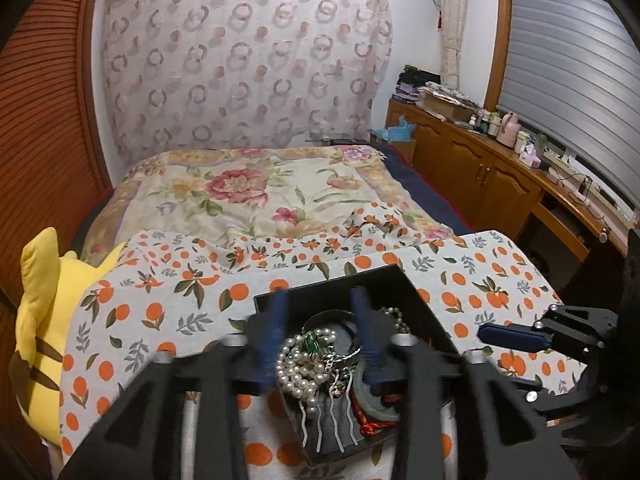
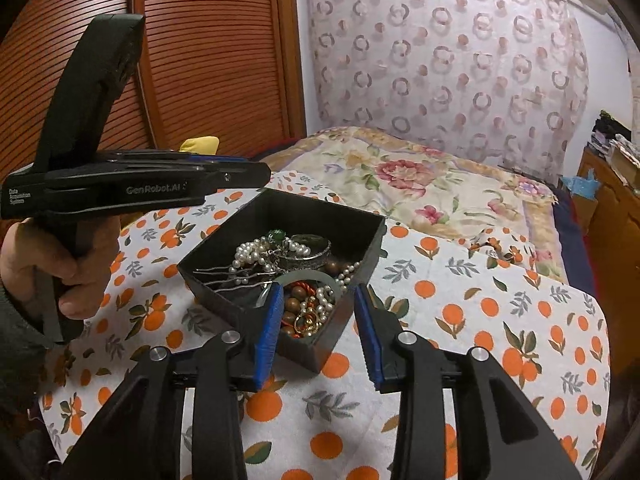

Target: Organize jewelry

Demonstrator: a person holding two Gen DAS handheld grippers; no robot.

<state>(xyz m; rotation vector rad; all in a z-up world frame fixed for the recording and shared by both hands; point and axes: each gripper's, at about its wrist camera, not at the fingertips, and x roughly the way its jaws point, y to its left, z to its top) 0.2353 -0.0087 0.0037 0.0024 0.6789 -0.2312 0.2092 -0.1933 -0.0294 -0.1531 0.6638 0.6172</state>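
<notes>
Left wrist view shows the left hand-held gripper [image 1: 320,336] spread wide above a black tray [image 1: 416,300] heaped with pearl necklaces [image 1: 298,368] and a metal hair comb [image 1: 330,424], gripping nothing. The tray sits on an orange-print cloth [image 2: 500,320] over the bed. The right hand-held gripper [image 2: 316,320] is likewise released, straddling the tray's near corner.

left claw [image 2: 224,172] body showing "GenRobot.AI" in grey lettering | its rear end bearing small white "Data Acquisition System" | no other text reading clearly

Yellow plush [image 1: 40,320] beside orange-print cloth [image 1: 160,300]; floral bedspread [image 1: 240,192].
</notes>
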